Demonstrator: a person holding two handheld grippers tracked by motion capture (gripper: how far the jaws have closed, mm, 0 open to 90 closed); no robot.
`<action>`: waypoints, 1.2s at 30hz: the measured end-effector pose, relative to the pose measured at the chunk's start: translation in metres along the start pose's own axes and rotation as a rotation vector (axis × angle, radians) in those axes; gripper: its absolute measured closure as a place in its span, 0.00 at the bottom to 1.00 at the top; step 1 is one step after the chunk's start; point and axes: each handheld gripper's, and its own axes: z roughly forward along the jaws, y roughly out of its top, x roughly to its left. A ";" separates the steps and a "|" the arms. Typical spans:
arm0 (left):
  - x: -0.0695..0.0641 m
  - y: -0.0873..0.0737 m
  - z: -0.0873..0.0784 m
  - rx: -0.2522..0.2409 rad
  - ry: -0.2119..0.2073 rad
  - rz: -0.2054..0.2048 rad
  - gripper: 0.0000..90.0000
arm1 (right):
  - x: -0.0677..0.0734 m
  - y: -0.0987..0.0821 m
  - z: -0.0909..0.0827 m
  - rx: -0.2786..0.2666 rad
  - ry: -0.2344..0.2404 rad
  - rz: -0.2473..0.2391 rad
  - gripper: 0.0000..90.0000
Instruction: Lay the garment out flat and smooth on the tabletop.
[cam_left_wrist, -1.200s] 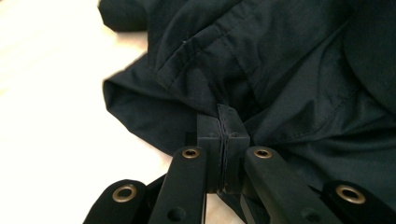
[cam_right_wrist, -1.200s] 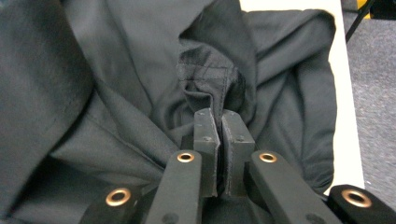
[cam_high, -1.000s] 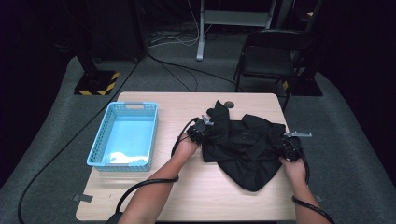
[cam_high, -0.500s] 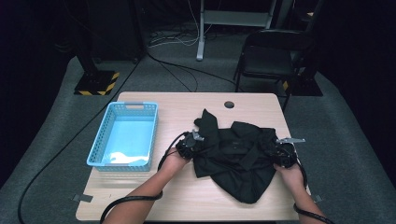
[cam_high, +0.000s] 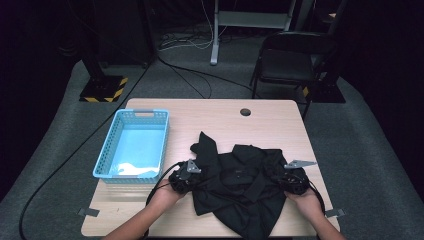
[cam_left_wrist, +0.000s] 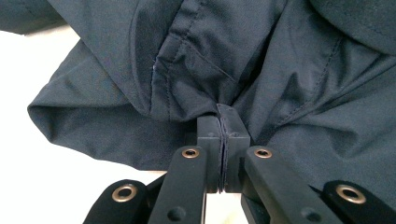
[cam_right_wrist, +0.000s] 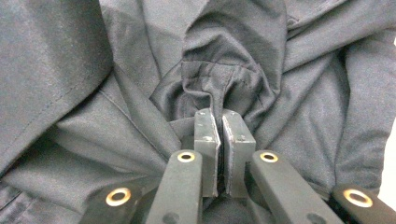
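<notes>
Claws are both pinching our dark garment (cam_high: 245, 187): left claw (cam_left_wrist: 223, 128) at one edge, right claw (cam_right_wrist: 219, 140) opposite, on the bench (cam_high: 220, 117).

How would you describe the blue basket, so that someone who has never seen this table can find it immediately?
Start at the wooden table in the middle of the dark room. On its left side, apart from the crumpled black garment, stands the blue basket. It is the table's one brightly coloured thing: light blue, rectangular, with walls of open lattice, and nothing visible inside.
</notes>
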 end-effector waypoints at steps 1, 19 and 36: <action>-0.001 -0.003 -0.002 -0.004 0.000 -0.002 0.98 | 0.003 -0.001 0.000 0.001 0.003 -0.004 0.96; -0.006 -0.027 -0.076 -0.107 -0.003 -0.004 0.98 | 0.059 0.014 -0.054 -0.045 0.083 -0.169 0.96; 0.064 0.110 -0.152 -0.326 0.287 0.037 0.99 | 0.040 0.166 -0.111 -0.325 -0.098 -0.167 0.96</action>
